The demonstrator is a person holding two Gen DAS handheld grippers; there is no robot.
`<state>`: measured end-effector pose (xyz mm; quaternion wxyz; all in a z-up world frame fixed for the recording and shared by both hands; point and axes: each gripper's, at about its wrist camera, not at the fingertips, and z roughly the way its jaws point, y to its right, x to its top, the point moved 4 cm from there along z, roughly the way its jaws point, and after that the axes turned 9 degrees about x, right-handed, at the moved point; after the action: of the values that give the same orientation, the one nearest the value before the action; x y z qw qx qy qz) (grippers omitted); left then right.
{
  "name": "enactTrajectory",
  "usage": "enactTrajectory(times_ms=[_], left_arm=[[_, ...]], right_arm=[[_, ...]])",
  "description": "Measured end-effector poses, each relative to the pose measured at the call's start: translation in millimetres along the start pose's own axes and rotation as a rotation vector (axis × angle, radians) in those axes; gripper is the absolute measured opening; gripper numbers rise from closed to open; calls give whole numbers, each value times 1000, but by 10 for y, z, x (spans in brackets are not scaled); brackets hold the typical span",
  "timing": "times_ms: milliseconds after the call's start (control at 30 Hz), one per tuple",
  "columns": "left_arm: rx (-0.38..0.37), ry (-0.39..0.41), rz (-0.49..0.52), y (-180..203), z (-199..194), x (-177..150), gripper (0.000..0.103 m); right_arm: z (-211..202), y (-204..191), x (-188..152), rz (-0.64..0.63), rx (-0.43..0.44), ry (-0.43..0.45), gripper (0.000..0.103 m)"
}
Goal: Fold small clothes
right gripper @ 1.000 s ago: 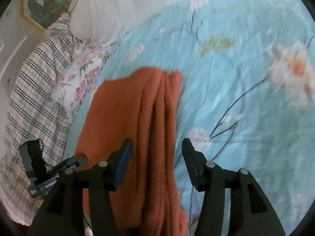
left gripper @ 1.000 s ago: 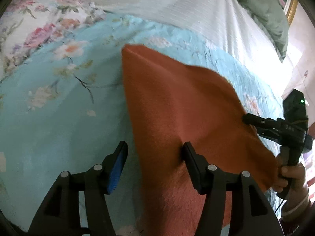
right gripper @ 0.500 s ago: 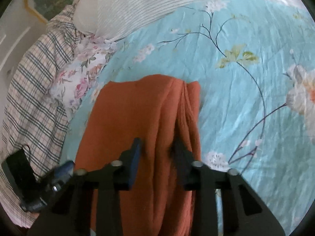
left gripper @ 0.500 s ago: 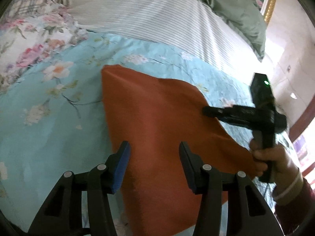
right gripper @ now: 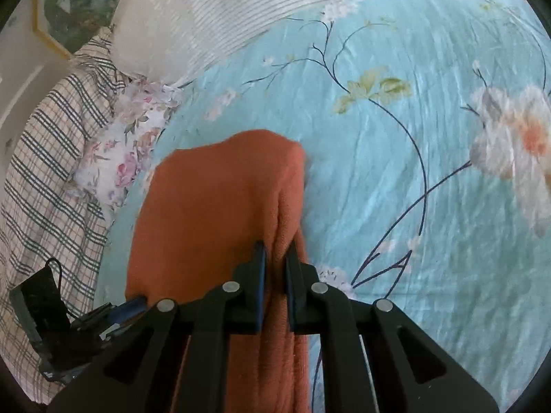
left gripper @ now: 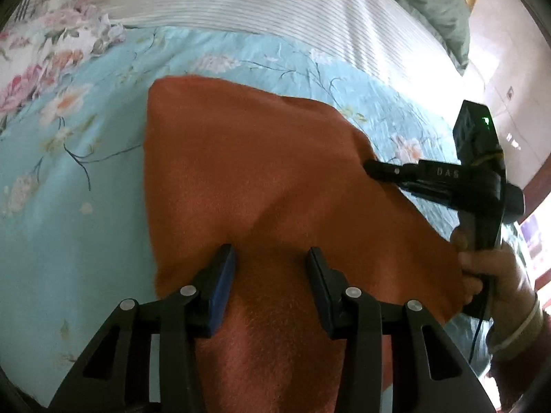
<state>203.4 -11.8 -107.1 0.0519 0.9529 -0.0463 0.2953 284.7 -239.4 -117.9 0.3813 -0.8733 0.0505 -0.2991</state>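
Observation:
An orange cloth [left gripper: 248,172] lies on the light blue floral bedspread [left gripper: 69,206]. My left gripper [left gripper: 270,265] is open, its jaws straddling a raised ridge of the cloth near its near edge. My right gripper [right gripper: 275,258] is shut on a bunched fold at the cloth's [right gripper: 213,206] right edge. The right gripper also shows in the left wrist view [left gripper: 375,168], pinching the cloth's right edge. The left gripper shows in the right wrist view [right gripper: 134,304], at the cloth's near left corner.
A white striped pillow [left gripper: 275,3] and a grey-green pillow [left gripper: 430,3] lie at the head of the bed. A floral pillow [right gripper: 120,144] and a plaid blanket [right gripper: 41,158] lie to the left. A framed picture [right gripper: 75,3] hangs on the wall.
My right gripper has closed on the cloth's bunched right edge. My left gripper has narrowed and moved in over the cloth's near edge.

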Motion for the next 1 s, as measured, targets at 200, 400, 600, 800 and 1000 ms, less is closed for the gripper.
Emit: enactTrajectory(times_ms=[200,400,600,800,1000], left_arm=[[6,-20,22,-3,-39,8,43],[-50,22,-20,-139,-290,103,42],[-31,3,-85,-322,42,650,40],[79,-85,-103,-517,690,1075,27],[103,-106,-125,-670,852,1199,26]], right_arm=[[-125,-101,35,-11,-48,-1,22],[-422,-549,82,-58,24,55,22],[38,-677,95,-30,82,-18,22],[356,-186,147,61,0,-22,0],[252,-218,139,55,26,-15,3]])
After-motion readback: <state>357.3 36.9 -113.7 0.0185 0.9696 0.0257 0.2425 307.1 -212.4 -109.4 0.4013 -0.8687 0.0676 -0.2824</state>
